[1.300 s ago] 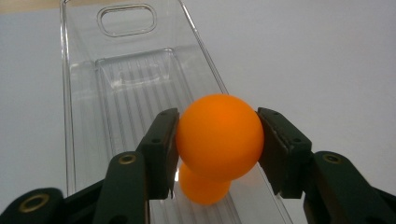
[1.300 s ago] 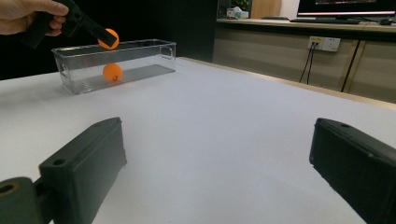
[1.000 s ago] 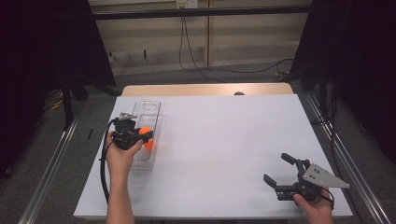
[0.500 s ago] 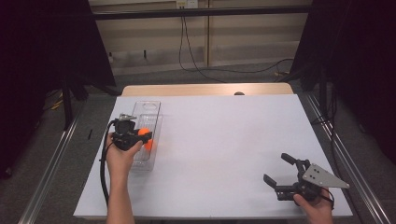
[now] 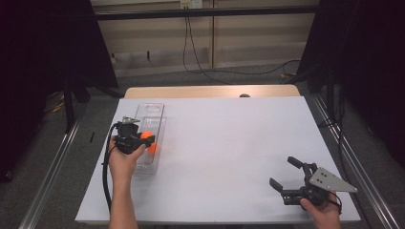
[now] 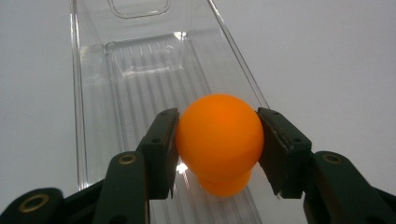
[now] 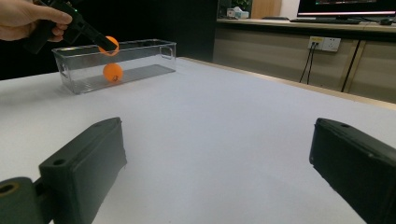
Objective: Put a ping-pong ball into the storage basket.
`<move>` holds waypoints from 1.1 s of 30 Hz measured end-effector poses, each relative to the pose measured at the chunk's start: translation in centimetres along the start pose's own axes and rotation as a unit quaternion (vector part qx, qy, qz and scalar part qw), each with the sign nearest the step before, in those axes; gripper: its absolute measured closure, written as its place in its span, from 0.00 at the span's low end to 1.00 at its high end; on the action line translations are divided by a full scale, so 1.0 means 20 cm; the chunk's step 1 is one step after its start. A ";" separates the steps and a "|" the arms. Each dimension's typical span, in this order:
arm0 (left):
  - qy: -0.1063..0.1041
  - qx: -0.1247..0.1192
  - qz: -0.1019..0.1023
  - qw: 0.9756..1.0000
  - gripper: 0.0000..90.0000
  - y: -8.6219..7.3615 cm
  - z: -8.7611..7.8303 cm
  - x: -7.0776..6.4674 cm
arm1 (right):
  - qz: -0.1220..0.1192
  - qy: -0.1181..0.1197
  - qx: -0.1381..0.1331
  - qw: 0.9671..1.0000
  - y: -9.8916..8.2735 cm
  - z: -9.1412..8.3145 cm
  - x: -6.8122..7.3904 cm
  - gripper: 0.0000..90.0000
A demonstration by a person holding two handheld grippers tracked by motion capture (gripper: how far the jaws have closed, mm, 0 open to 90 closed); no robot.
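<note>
Orange ball (image 6: 219, 135) pinched in the left gripper (image 6: 218, 140) above the clear bin (image 6: 93, 93).
Lower it beside the second ball (image 7: 112, 73) on the bin floor before letting go; the right gripper (image 5: 286, 176) rests open, well apart.

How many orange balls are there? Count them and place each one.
2. One orange ball is clamped between the left gripper fingers above the clear bin. The second ball lies on the bin's floor, directly beneath.
</note>
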State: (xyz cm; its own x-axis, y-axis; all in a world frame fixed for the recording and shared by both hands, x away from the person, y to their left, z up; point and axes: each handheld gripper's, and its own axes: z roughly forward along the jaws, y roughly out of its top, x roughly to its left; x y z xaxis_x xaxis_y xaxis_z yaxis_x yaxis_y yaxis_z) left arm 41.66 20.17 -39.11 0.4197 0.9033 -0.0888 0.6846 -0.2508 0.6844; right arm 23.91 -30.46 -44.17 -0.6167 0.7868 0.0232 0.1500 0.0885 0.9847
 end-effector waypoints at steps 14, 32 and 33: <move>0.017 0.006 0.001 1.000 0.56 -0.01 0.00 0.02 | 0.000 0.001 0.000 1.000 0.00 0.00 0.00 0.03; 0.030 0.007 -0.003 1.000 0.56 -0.02 0.01 0.03 | -0.001 0.001 0.001 1.000 0.00 0.00 0.00 0.03; 0.030 0.006 -0.004 1.000 0.56 -0.02 0.01 0.03 | -0.001 0.001 0.001 1.000 0.00 0.00 0.00 0.03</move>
State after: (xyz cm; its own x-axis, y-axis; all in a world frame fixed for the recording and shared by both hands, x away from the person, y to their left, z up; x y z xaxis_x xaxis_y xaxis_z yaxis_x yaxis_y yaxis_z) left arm 41.74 20.65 -39.59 0.3781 0.9244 -0.0495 0.6952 -0.2482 0.6746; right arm 23.92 -30.44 -44.18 -0.6183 0.7856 0.0221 0.1503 0.0906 0.9845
